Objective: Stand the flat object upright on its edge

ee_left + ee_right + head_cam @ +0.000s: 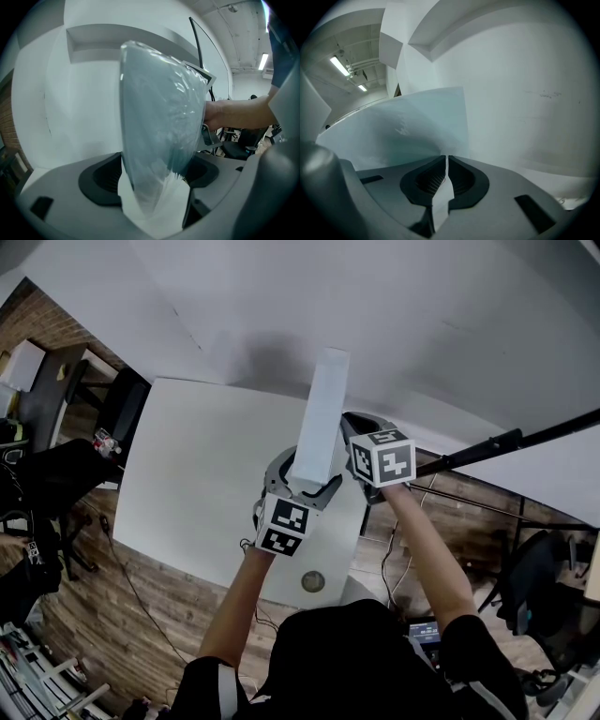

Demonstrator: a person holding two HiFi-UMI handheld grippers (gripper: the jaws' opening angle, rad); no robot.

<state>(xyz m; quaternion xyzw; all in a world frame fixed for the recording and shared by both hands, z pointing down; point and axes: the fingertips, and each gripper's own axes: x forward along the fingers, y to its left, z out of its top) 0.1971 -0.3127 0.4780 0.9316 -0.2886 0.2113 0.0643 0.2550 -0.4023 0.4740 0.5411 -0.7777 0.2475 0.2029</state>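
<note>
While 2 grippers are holding it, flat object: hanging over the white table, its near end sitting low between the jaws, its far end reaching toward the wall; it is looking plastic-wrapped.
Left gripper: clamping the near end of the flat object, jaws standing wide on either face.
Right gripper: pinching a thin edge of it from the right, jaws almost meeting.
Done: lifting is looking finished; the flat object is appearing turned toward its edge.
Left: I am judging that 1 edge is needing to be set on the table and steadied, then both grips let go.
Unclear: whether any edge is touching the table.
</note>
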